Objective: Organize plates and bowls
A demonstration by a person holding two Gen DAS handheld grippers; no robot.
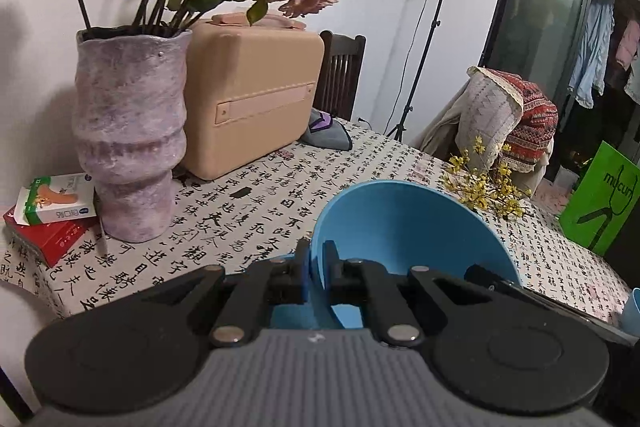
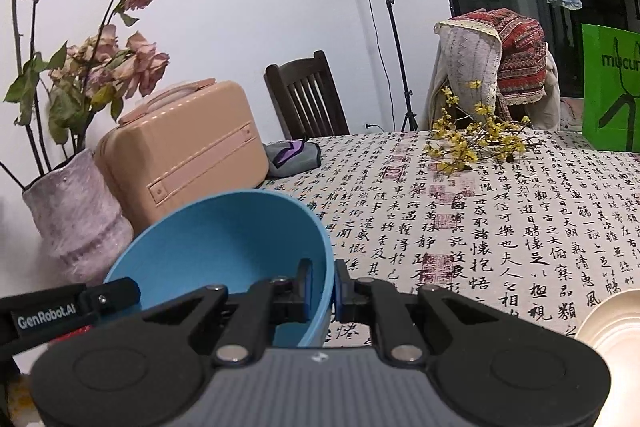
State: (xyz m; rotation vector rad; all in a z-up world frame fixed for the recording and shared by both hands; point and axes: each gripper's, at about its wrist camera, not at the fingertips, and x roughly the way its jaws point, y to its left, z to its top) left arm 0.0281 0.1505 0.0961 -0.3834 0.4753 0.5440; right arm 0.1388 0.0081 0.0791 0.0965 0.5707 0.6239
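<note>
A blue bowl (image 1: 404,227) hangs above the table between both grippers, each pinching one side of its rim. My left gripper (image 1: 318,267) is shut on the bowl's left rim, one pad inside and one outside. My right gripper (image 2: 322,287) is shut on the opposite rim of the same blue bowl (image 2: 224,239). The left gripper's black finger (image 2: 116,293) shows at the bowl's far side in the right wrist view. A cream plate (image 2: 612,323) lies at the lower right on the table. A pale blue vessel's edge (image 1: 632,311) shows at the far right.
The table (image 2: 480,227) carries a calligraphy-print cloth. A mauve vase (image 1: 128,135) with dried roses, a beige case (image 1: 252,95), boxes (image 1: 52,215), a grey pouch (image 2: 292,155), yellow flower sprigs (image 2: 472,139) and a green bag (image 2: 608,91) stand on it. Chairs and a lamp stand lie behind.
</note>
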